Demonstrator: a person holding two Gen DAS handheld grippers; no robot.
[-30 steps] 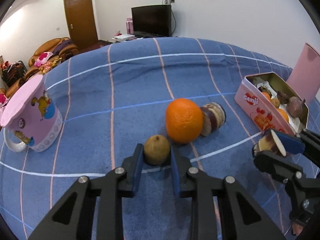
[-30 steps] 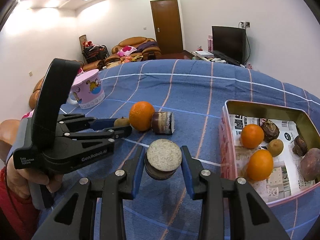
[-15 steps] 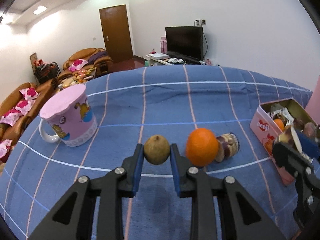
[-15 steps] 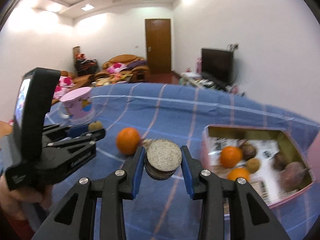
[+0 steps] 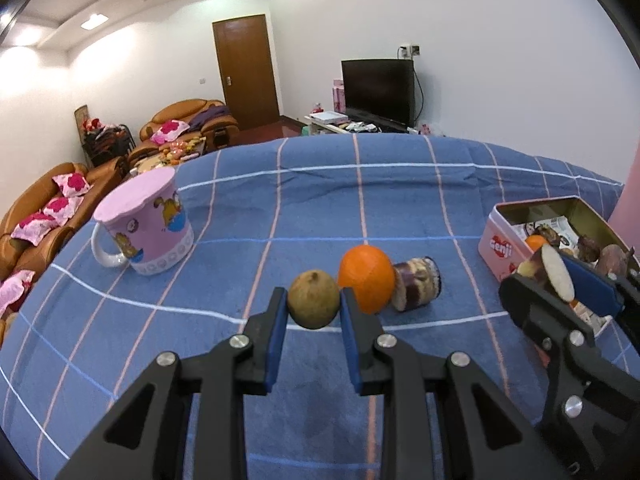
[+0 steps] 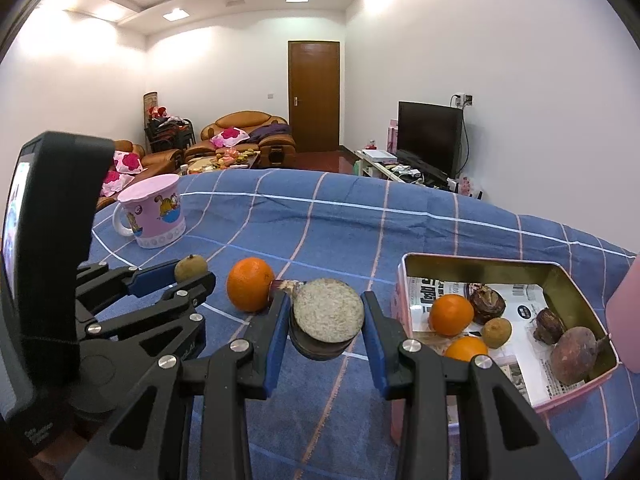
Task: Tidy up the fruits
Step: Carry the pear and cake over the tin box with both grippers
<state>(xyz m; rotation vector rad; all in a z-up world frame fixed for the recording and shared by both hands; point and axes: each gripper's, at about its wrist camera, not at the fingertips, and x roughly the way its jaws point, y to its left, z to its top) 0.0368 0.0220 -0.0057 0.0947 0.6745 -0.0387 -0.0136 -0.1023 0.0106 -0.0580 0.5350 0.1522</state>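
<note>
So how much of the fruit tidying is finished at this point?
Partly done. The pink tin already holds two oranges, a small brown fruit and some darker pieces. In hand: the left gripper is shut on a small brown fruit, and the right gripper is shut on a cut round piece. Left on the blue cloth: one orange and a cut piece beside it.

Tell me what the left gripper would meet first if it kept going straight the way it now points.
Probably bare blue checked cloth just left of the orange. The left gripper, shut on a small brown fruit, points downward; depth is unclear.
</note>
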